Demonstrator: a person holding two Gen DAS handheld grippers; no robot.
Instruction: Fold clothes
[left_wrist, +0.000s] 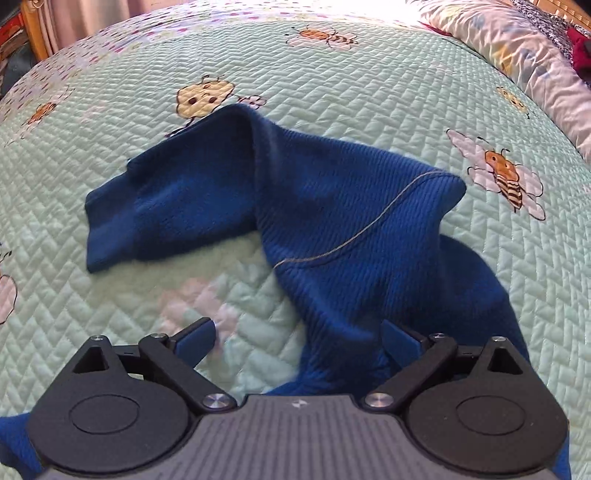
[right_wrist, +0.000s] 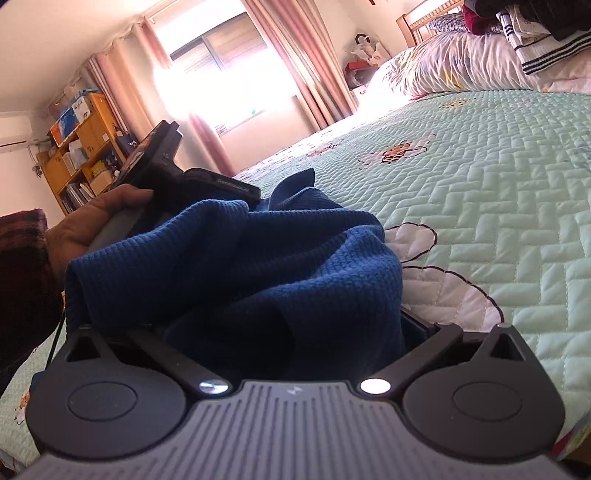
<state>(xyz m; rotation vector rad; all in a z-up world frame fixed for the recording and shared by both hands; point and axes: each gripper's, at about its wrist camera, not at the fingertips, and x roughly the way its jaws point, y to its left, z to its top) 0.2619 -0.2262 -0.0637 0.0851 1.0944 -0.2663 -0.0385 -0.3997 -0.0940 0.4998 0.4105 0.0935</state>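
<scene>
Blue sweater crumpled on quilt

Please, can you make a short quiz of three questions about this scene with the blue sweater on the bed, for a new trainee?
1. True or false: the left gripper is open and holds nothing.
2. Which pictures are printed on the green quilt? A) bees B) fish C) cars
3. Fill in: the blue sweater bunches up in front of the ____ gripper, hiding its fingertips.

Key: 1 true; 2 A; 3 right.
</scene>
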